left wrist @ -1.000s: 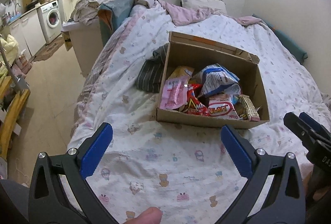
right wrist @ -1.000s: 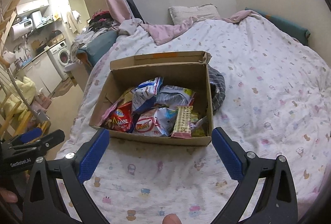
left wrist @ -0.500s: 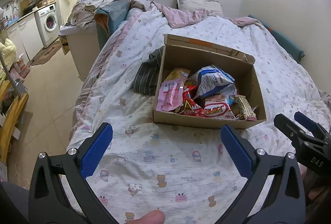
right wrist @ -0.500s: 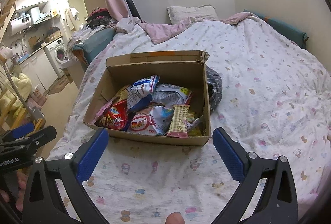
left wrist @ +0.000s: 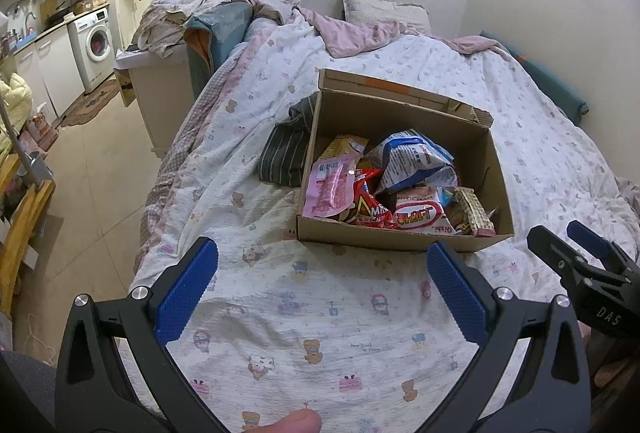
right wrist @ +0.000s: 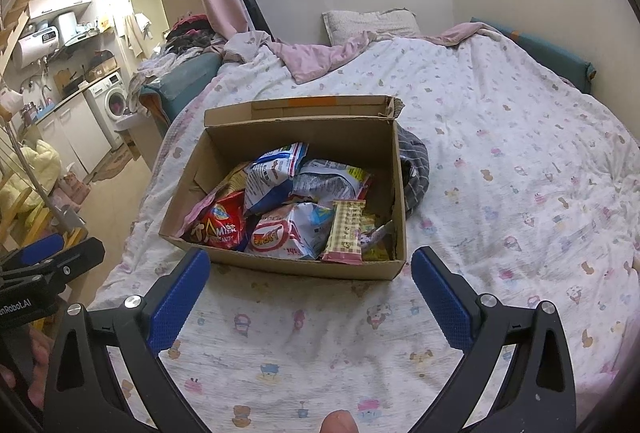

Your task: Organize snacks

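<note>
Sitting heaped in the cardboard box (right wrist: 280, 265) on the bed (right wrist: 500, 161), all the snacks (right wrist: 288, 209) in view are already inside it; none lies on the quilt around the box. Left tongs (left wrist: 322, 285) and right tongs (right wrist: 310, 289) both hang spread and empty, just short of the box. That fits packets gathered up, or a jumble awaiting sorting.

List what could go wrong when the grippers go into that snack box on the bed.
1. The cardboard box sits on a soft quilt, so pushing down may tip or slide it.
2. The snack bags are piled loosely; pulling the red bag could drag neighbours out.
3. Both the left gripper and right gripper are open and close together, so they might collide.
</note>
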A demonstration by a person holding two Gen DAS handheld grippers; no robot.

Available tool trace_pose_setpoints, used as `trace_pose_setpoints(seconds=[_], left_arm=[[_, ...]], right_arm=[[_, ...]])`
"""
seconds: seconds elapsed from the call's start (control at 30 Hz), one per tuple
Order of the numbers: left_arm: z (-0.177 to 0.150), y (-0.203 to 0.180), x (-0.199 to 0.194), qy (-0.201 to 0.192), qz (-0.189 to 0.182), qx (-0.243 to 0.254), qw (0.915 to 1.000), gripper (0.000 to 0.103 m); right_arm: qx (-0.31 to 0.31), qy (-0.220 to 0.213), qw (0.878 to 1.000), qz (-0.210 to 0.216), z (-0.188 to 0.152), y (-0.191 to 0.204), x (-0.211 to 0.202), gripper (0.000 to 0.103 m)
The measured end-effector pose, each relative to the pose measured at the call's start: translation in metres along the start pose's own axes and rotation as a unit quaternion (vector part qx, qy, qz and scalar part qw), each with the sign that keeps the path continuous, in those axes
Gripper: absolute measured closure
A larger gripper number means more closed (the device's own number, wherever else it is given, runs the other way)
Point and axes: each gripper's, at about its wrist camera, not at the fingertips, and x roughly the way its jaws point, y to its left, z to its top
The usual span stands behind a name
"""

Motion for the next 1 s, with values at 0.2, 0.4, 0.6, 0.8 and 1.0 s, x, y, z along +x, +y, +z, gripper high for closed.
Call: trace_pose_setpoints(seconds=[0.2,0.4,0.6,0.8,1.0], left_arm=[[0.0001,-0.0006,-0.0002,0.001,0.001,-0.001,1.0000,0.000],[0.0004,-0.0004,-0.0008,0.001,0.002,-0.003,1.0000,0.000],[0.0004,0.0000,-0.0012,0.001,0.002,-0.004,1.0000,0.000],[0.0004,0.0016,-0.0018,0.001,0.005,-0.008,1.0000,0.000],[0.0002,0.0032,-0.0018,0.000,0.007,-0.010,0.9999,0.000]], right_arm=[[0.002,0.000,1.000,0.000,-0.0004,-0.0018,0.0009,0.000],[0.001,-0.001,1.000,0.000,-0.0001,-0.0015,0.0008,0.000],[0.000,-0.001,1.000,-0.001,-0.0007,-0.0016,0.0002,0.000],[0.002,-0.001,1.000,-0.003,0.0007,-0.0041,0.0007,0.000],[0.002,0.001,1.000,-0.003,0.0012,-0.0042,0.0000,0.000]])
